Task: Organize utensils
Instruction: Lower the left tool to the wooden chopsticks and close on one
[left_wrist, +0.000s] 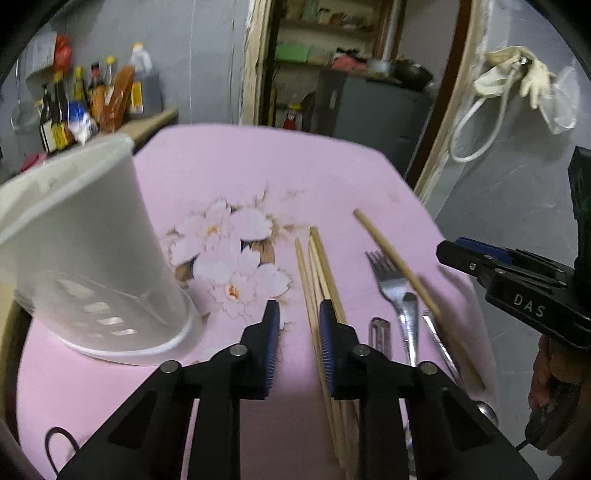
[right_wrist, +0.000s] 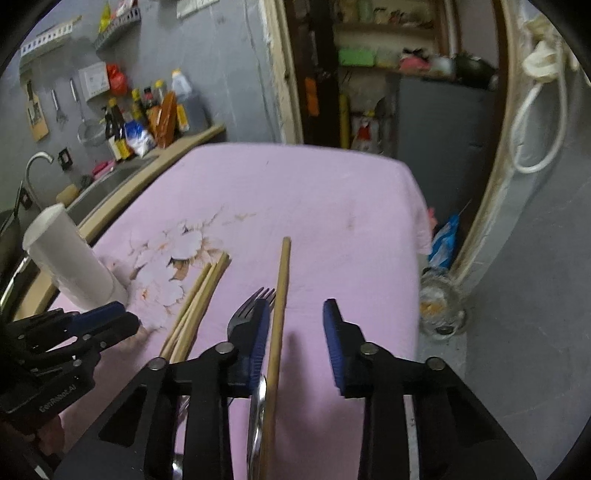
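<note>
A white utensil holder stands at the table's left; it also shows in the right wrist view. A bundle of wooden chopsticks lies beside my open left gripper, under its right finger. A single chopstick lies across a metal fork, with a spoon and other metal utensils near the front edge. My right gripper is open and empty over that single chopstick, which lies between its fingers, beside the fork. The chopstick bundle lies to its left.
The table wears a pink cloth with a flower print. Sauce bottles stand on a counter behind, by a sink with a tap. A doorway with shelves is at the back; a glass jar sits on the floor right.
</note>
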